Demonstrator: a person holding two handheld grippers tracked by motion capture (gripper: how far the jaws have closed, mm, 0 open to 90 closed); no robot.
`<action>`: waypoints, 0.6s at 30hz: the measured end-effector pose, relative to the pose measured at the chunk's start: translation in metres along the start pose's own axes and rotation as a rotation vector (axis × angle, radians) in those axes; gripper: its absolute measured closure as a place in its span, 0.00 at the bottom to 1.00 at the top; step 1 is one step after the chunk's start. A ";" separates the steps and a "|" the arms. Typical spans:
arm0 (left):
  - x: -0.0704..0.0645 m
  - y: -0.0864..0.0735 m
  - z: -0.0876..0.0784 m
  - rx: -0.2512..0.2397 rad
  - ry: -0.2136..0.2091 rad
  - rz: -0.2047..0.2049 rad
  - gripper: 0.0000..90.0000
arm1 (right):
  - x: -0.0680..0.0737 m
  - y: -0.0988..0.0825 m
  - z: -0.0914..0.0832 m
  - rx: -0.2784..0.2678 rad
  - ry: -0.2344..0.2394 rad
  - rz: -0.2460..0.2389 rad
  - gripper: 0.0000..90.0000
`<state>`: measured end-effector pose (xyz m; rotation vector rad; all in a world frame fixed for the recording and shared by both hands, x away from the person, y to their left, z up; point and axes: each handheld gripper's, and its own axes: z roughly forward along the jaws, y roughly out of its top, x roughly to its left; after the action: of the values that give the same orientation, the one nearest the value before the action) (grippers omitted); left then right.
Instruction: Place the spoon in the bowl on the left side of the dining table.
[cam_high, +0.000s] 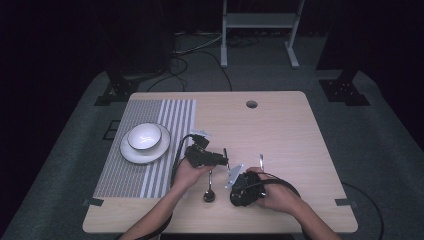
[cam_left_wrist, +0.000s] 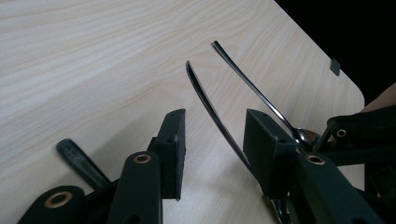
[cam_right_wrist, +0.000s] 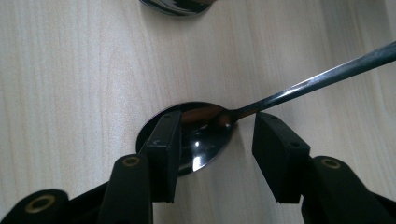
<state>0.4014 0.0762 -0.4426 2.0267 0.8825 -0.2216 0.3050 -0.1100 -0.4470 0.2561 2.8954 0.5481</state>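
Spoons: two are lying on the table, in its near half and well in from every edge.
Left spoon: its bowl is pointing at the near edge, and its handle is running up between the left jaws.
Left gripper: jaws are standing spread around that handle. In the left gripper view the handle is passing close along the right pad, with a clear gap to the other; nothing is being pinched.
Right spoon: its bowl is lying between the right jaws, and the tip of its handle is pointing away from the person.
Right gripper: jaws are standing apart. One pad is sitting over the rim of the spoon's bowl, the other is clear of its neck.
Spacing: the two grippers are working near each other, just beside the two spoons.
Left side: a striped placemat is carrying a plate with a bowl, apart from the left hand.
Open room: bare wood is stretching to the right edge and back to the cable hole.
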 end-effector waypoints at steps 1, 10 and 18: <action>0.000 0.001 0.001 0.004 -0.001 -0.002 0.67 | 0.000 0.000 0.000 0.000 0.000 0.000 0.57; 0.003 0.006 0.010 0.011 -0.038 -0.029 0.76 | 0.001 0.000 0.000 -0.006 0.000 -0.005 0.57; 0.006 0.008 0.011 0.010 -0.069 -0.032 0.87 | 0.001 0.000 0.000 -0.012 -0.001 -0.007 0.57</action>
<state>0.4125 0.0678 -0.4465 2.0026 0.8724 -0.3126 0.3035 -0.1100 -0.4474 0.2438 2.8901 0.5636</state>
